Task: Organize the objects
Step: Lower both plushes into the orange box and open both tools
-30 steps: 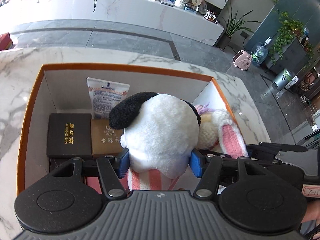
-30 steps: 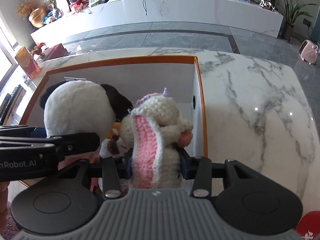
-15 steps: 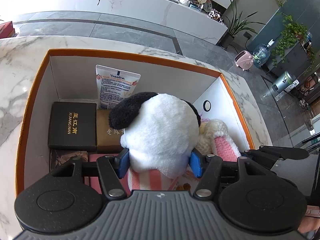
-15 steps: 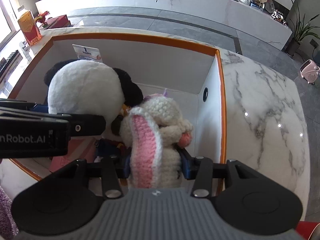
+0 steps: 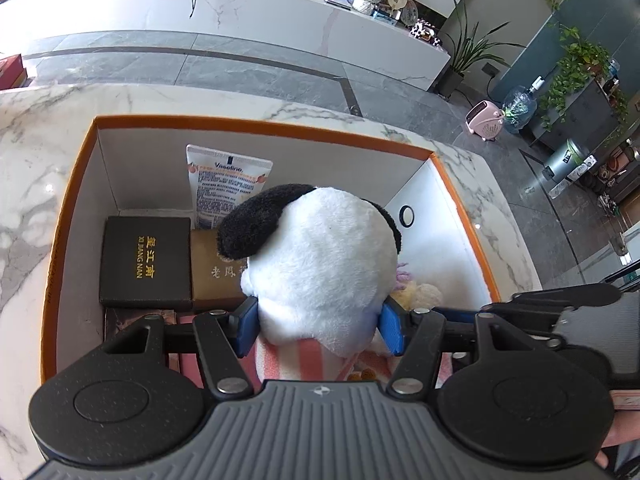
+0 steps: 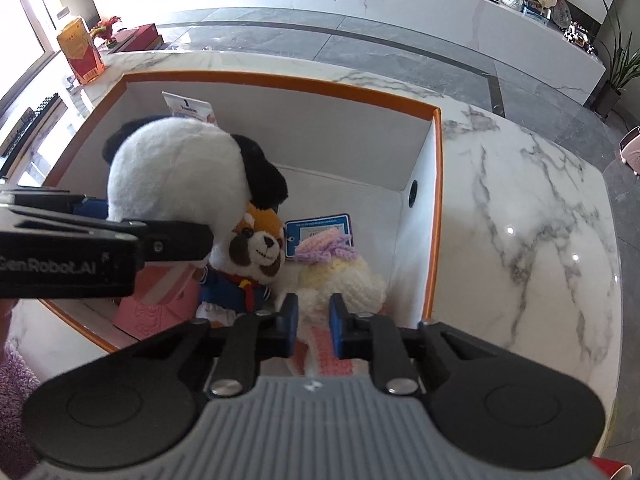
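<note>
An orange-rimmed white box (image 5: pixel 256 128) (image 6: pixel 438 200) sits on the marble table. My left gripper (image 5: pixel 318 332) is shut on a white plush with black ears (image 5: pixel 320 264) (image 6: pixel 176 172) and holds it over the box's middle. My right gripper (image 6: pixel 314 330) is low inside the box's right side, its jaws close together on the pink ear of a crocheted cream bunny (image 6: pixel 340 280) that lies on the box floor. A small orange-faced plush in blue clothes (image 6: pixel 256 256) stands between the two toys.
In the box lie a black case (image 5: pixel 146 260), a brown case (image 5: pixel 216 264), a Vaseline tube (image 5: pixel 228 188), a pink item (image 6: pixel 152 304) and a blue-edged card (image 6: pixel 320 232). A red carton (image 6: pixel 80 54) stands on the table's far left.
My right gripper has gone down into the box with the bunny, which now lies on the floor, and its jaws have narrowed. The left gripper with its plush has barely moved.
</note>
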{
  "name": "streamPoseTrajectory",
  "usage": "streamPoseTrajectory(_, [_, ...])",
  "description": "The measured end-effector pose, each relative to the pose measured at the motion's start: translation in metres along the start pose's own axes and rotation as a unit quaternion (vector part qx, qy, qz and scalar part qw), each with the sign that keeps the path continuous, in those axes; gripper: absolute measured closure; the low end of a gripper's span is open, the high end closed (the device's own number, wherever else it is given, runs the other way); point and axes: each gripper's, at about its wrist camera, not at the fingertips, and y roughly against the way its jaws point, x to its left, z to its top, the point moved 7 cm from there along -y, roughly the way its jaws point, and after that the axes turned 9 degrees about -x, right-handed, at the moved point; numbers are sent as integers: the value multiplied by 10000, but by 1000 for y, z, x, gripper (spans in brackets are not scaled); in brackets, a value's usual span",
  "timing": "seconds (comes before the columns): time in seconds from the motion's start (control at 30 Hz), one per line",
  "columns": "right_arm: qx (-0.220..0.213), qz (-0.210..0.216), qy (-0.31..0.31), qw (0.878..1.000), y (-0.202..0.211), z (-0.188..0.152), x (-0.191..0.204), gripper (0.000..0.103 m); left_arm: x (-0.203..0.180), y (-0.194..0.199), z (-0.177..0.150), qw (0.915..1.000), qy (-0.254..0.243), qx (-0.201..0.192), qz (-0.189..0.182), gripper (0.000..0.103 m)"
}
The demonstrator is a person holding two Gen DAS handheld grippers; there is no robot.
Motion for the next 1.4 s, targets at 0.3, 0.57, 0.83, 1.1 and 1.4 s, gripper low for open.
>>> streamPoseTrajectory(0.3, [-72,152,135,9998,8,-2,2,92,-38,-9,14,9916,-1277,111,-152,34])
streamPoseTrajectory(0.57, [-424,-46,309,9986,23,19,-18,92,-71,-42,24,9604,-2774,260,-92,34])
streamPoseTrajectory(0.83, [-550,-216,222,9980,23,27,-37,90,-81,-72,9,9147,-4031,291,-39,32])
streamPoseTrajectory(1.1, [-549,-218,220,9980,18,27,-40,89,-84,-95,-2,8939,-4469,352,32,27])
streamPoseTrajectory(1.4, [-557,-177,188,9981,17,24,-39,86,-75,-81,1,9075,-4195,216,-23,25])
